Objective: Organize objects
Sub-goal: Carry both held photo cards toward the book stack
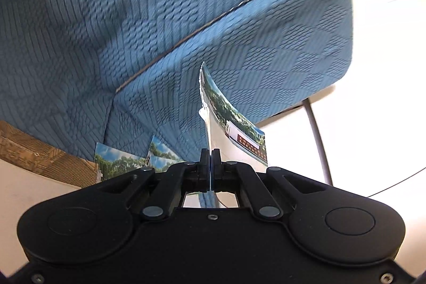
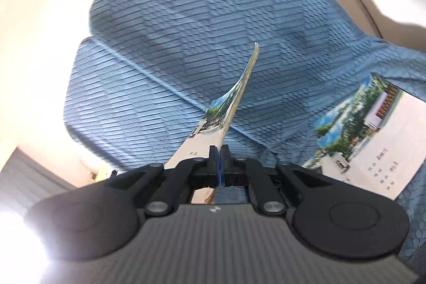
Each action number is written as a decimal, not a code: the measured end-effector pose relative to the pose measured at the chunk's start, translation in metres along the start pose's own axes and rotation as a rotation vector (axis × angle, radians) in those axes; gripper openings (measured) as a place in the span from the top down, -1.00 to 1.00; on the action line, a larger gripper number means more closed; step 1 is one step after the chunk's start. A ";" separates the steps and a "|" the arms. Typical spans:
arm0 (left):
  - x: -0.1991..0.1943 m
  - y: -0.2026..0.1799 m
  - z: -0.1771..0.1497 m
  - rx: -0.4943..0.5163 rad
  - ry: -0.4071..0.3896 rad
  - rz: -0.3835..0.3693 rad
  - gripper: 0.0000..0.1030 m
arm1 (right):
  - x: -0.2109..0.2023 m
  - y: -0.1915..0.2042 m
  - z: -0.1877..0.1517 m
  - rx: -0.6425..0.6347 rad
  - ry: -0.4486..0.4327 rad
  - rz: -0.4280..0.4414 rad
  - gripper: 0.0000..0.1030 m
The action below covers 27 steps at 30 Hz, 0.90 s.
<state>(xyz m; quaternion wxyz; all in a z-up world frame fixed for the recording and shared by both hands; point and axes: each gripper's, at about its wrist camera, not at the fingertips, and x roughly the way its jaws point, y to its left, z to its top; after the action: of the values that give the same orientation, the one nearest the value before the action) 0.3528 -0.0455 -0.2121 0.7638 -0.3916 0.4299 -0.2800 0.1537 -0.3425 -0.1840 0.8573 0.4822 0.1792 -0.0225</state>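
Strong daylight; floor [image 1: 386,49] blown out at right of left view, glare lower left of right view; blue fabric [image 2: 186,31] motion-blurred, edges fisheye-bent.

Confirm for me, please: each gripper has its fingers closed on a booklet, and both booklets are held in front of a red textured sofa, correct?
Only the colour is wrong. The sofa is blue, not red, as both wrist views show. The rest stands: the left gripper is closed on a booklet, and the right gripper is closed on another booklet.

text: red print on booklet [image 2: 372,151]; too blurred to read
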 end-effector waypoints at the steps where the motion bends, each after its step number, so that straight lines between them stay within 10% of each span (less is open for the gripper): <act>1: -0.008 -0.004 0.000 0.002 -0.010 -0.004 1.00 | -0.002 0.005 0.000 -0.004 0.003 0.011 0.92; 27: -0.141 0.017 -0.042 -0.056 -0.141 0.061 1.00 | -0.014 0.057 -0.061 -0.099 0.184 0.128 0.92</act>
<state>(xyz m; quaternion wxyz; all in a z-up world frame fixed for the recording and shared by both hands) 0.2513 0.0564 -0.1787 0.7892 -0.4182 0.3943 -0.2162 0.1353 -0.2633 -0.1618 0.8597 0.4497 0.2268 0.0857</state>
